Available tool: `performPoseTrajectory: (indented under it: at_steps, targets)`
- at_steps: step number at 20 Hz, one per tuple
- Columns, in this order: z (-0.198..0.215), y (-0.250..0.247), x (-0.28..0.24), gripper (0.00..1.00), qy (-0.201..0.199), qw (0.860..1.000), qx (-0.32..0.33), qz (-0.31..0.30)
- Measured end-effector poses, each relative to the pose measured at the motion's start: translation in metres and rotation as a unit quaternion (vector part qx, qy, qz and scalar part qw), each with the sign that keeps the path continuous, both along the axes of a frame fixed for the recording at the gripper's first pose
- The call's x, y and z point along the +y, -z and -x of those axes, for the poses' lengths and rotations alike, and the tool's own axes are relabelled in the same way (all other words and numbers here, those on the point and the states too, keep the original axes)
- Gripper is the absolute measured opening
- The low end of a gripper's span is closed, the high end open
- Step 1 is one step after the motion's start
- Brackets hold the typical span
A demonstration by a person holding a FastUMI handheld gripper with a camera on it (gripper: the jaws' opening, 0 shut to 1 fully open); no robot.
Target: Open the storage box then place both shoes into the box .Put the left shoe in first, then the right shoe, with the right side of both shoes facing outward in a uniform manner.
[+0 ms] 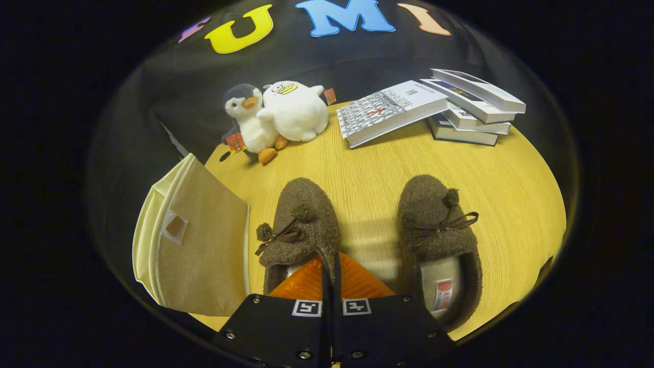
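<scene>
Two brown fuzzy slippers with bows stand side by side on the wooden table (378, 168), toes pointing away from me. My gripper (330, 263) is at the left shoe (304, 220), its fingers closed on the inner right rim of the shoe's collar near the heel. The right shoe (434, 225) lies just to the right of the fingers, untouched, with its pale lining showing. The beige fabric storage box (196, 245) stands to the left of the left shoe. Its tan panel with a small tab faces me and looks closed.
Two plush toys, a penguin (250, 120) and a white duck (296, 110), sit at the back of the table beyond the left shoe. An open book (388, 110) and a stack of books (472, 107) lie at the back right.
</scene>
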State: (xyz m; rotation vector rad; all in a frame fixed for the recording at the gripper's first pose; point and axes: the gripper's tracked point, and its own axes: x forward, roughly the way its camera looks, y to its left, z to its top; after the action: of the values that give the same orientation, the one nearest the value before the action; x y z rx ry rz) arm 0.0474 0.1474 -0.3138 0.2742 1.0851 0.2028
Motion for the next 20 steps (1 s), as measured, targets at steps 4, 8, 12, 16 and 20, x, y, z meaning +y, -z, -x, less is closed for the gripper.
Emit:
performPoseTrajectory:
  at_steps: [4, 8, 12, 16, 20]
  targets:
    - [-0.009, -0.036, 0.012, 0.01, 0.017, 0.999, -0.010, -0.029]
    - [-0.024, -0.078, 0.028, 0.01, 0.024, 0.998, -0.029, -0.054]
    - [-0.035, -0.118, 0.053, 0.01, 0.025, 0.995, -0.046, -0.080]
    - [-0.040, -0.147, 0.088, 0.01, 0.015, 0.993, -0.061, -0.104]
    - [-0.039, -0.156, 0.127, 0.01, 0.002, 0.990, -0.063, -0.124]
